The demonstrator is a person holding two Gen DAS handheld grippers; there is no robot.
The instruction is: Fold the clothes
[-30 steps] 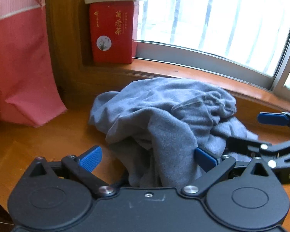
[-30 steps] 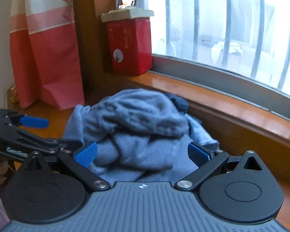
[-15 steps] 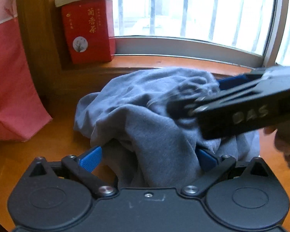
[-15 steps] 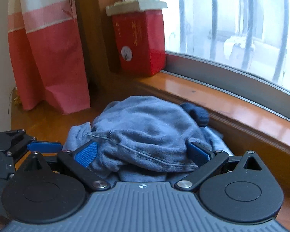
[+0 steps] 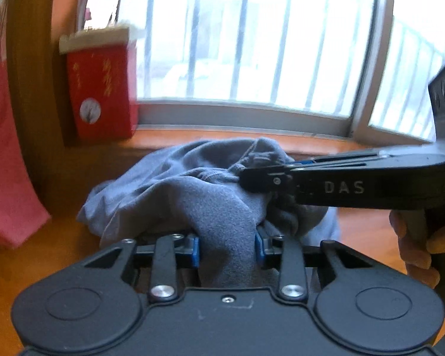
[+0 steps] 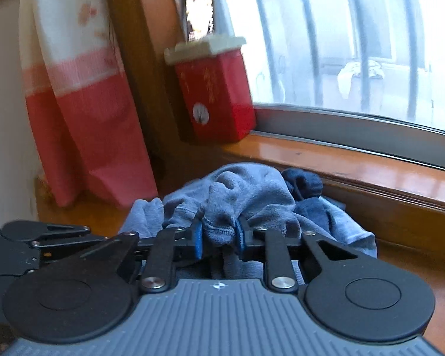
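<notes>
Crumpled grey garment (image 5: pixel 192 195) at frame centre on wooden ledge (image 5: pixel 44 261). Left gripper (image 5: pixel 227 247) closing, fabric bunched between pads; right gripper (image 6: pixel 218 234) closing on hem. Risk: thick wads caught, tangling; red box (image 6: pixel 213 95) at upper centre could be knocked.

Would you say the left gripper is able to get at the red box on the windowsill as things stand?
Probably not at once: the left gripper is closing on the grey garment, which lies heaped between it and the red box.
</notes>
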